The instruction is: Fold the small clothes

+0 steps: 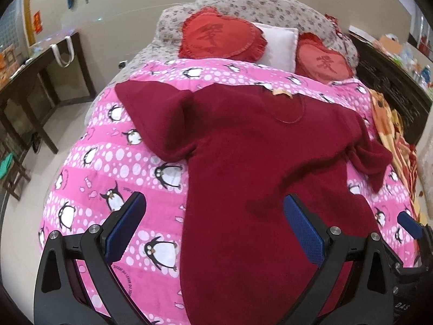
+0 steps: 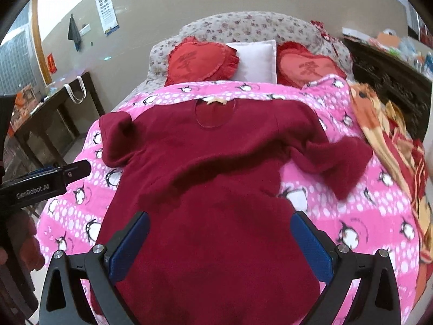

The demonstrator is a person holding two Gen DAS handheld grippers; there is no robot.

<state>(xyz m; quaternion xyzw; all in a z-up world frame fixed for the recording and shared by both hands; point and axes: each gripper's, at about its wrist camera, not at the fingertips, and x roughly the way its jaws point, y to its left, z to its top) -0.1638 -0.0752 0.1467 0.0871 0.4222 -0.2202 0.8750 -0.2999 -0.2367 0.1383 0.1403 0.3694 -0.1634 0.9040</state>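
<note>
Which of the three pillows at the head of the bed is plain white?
The rectangular white pillow in the middle. The heart-shaped red cushions on either side, one to its left and one to its right, are frilled and carry a character.

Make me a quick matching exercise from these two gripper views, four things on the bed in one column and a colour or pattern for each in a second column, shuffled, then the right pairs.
Things
1. sweater
2. quilt
3. heart cushion
4. square pillow

Colours or patterns
A. white, plain
B. dark red, plain
C. bright red with a frilled edge
D. pink with penguins

Pairs: 1-B, 2-D, 3-C, 4-A
</note>
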